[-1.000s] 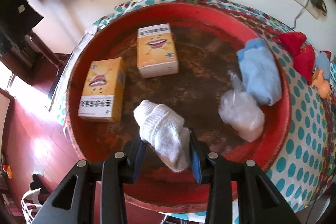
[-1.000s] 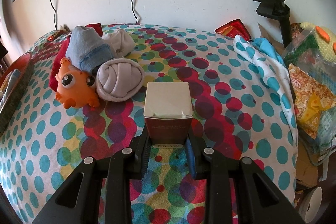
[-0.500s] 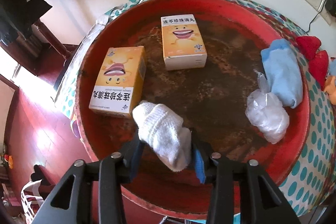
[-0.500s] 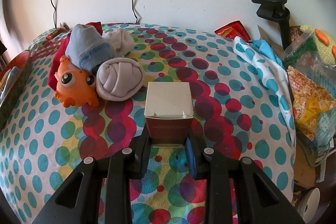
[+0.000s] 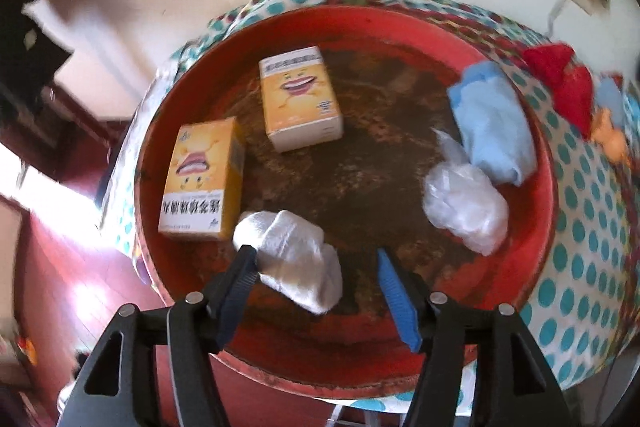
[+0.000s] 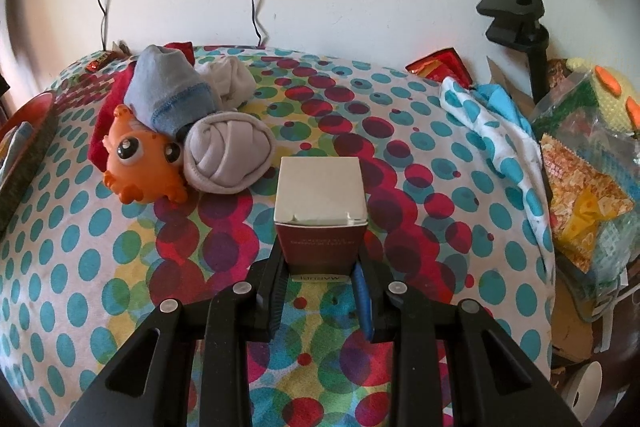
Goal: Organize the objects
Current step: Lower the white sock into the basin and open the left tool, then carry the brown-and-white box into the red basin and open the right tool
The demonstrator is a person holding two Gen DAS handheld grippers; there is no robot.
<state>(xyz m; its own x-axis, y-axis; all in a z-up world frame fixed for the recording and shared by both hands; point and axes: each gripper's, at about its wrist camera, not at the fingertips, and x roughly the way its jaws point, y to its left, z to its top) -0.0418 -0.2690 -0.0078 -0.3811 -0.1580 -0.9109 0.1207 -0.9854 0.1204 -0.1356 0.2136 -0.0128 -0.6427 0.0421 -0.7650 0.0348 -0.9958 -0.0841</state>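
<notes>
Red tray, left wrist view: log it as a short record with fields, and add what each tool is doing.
tray: round red tray, worn brown base, on a dotted cloth
boxes: two yellow boxes lying flat on the left side
socks: white sock near the front rim; blue sock at the right
bag: clear plastic bag beside the blue sock
left tool: jaws have just been opening; white sock lies between them, right pad clear of it
right tool: shut on a dark red box over the cloth

The left-wrist view is motion-blurred: print on the 2 yellow boxes (image 5: 204, 179) cannot be read. In the right view, the red tray (image 6: 28, 115) is cut off at the left edge.
</notes>
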